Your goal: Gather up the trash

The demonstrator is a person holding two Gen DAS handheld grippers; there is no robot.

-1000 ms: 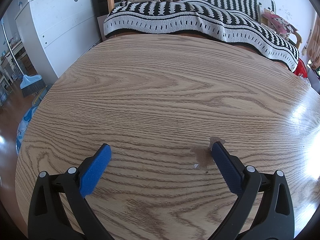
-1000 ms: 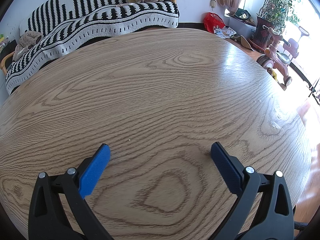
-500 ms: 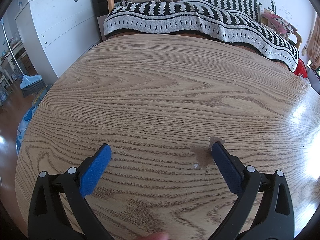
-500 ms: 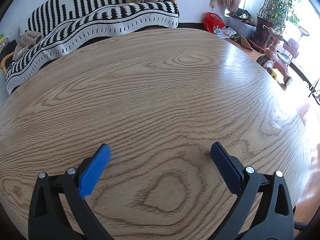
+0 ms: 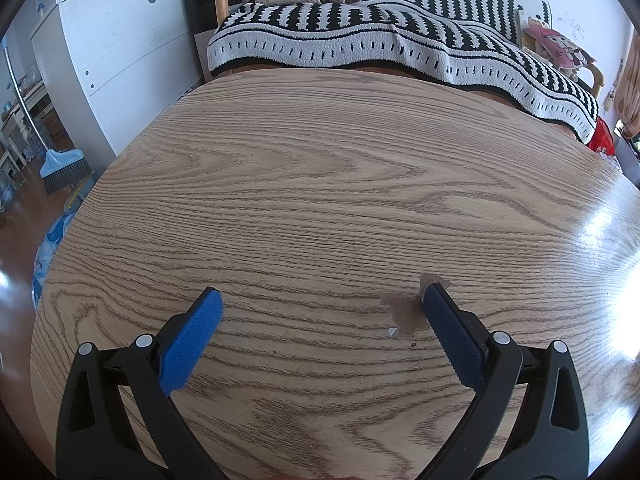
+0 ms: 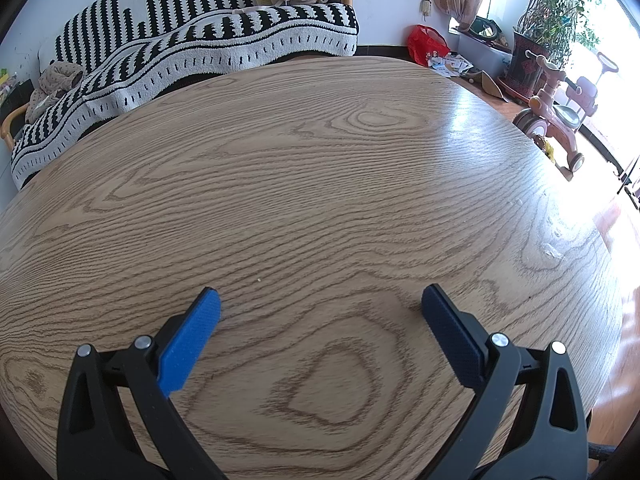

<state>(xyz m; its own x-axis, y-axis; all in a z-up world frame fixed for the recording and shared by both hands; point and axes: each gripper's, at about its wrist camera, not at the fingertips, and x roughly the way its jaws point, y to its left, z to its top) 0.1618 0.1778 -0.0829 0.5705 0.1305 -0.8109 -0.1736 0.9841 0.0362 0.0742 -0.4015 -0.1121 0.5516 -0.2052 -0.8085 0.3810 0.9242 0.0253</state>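
Observation:
My left gripper [image 5: 320,300] is open and empty, low over a round oak table [image 5: 320,184]. A brown stain [image 5: 404,312] with a tiny white scrap [image 5: 392,332] lies on the wood just left of its right finger. My right gripper [image 6: 320,300] is open and empty over another part of the same table [image 6: 320,184]. A tiny pale crumb [image 6: 259,279] lies just beyond its left finger. No other trash shows on the table in either view.
A sofa with a black-and-white striped blanket [image 5: 380,40] stands behind the table. A white cabinet [image 5: 108,52] and a broom [image 5: 60,164] are at the left. A red bag [image 6: 426,42], a potted plant [image 6: 552,12] and a pink tricycle [image 6: 556,120] are at the right.
Both grippers stay still. A fingertip that showed at the bottom edge of the left wrist view half a second ago has almost gone.

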